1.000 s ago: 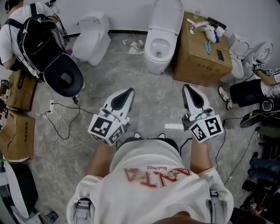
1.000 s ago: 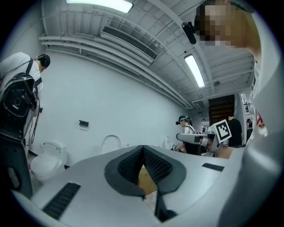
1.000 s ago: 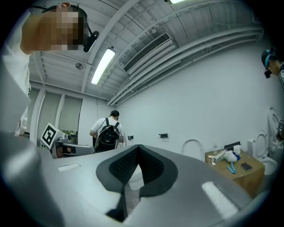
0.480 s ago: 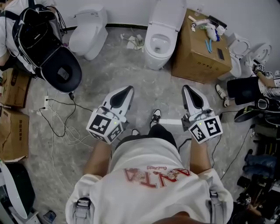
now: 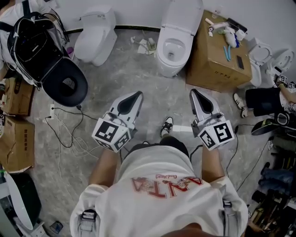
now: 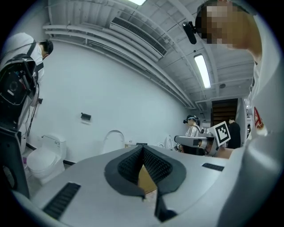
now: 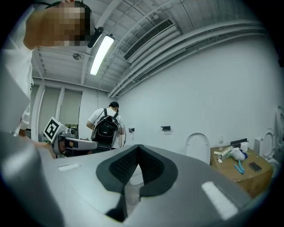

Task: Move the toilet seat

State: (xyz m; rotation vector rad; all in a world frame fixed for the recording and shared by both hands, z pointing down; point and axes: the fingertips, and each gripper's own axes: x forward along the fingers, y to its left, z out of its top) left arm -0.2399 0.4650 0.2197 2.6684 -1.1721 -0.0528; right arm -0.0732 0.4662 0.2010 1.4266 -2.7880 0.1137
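The white ceramic toilet's raised lid (image 5: 185, 11) is cut by the head view's upper edge; the person wearing a black backpack (image 5: 32, 41) runs off upper left; small objects (image 5: 225, 31) atop the brown cardboard box (image 5: 217, 65) are too small to tell.

A cardboard box (image 5: 210, 55) carries small items (image 5: 226, 32); loose cables (image 5: 76, 148) cross the grey floor (image 5: 138, 78) near a black backpack (image 5: 32, 44).
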